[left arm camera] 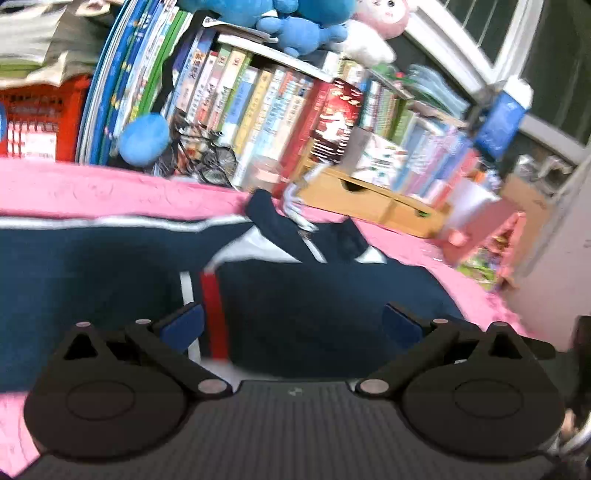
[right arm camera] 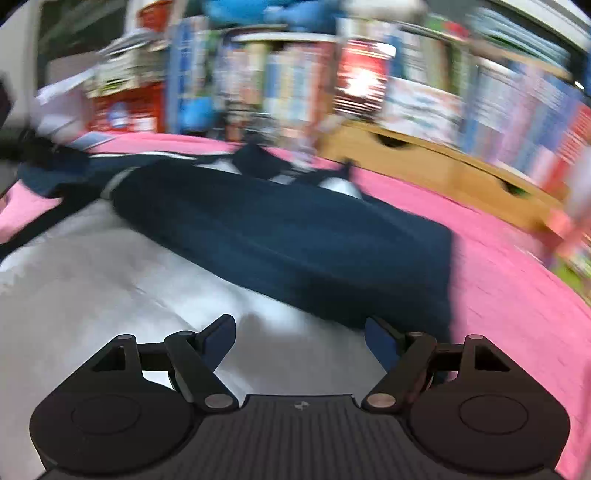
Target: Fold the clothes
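Navy-and-white soft jacket (left arm camera: 314, 295) is lying limp on pink bedspread (left arm camera: 110, 192); grip hem. Left gripper (left arm camera: 291, 325), right gripper (right arm camera: 300, 339): jaws gaping, holding nothing.

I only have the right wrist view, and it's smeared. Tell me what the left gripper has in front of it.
Observer: The left gripper is open over the dark navy jacket, holding nothing.
Operator: Give me a landmark on the cloth there.
Observer: A red vertical stripe edged in white runs down the jacket, just inside the left gripper's left finger.
Operator: Say what's behind the collar.
Observer: The left view shows it sharply: a row of upright books, with a blue plush toy on top.
Operator: And my right gripper?
Observer: The right gripper is open too, over the jacket's white lining.
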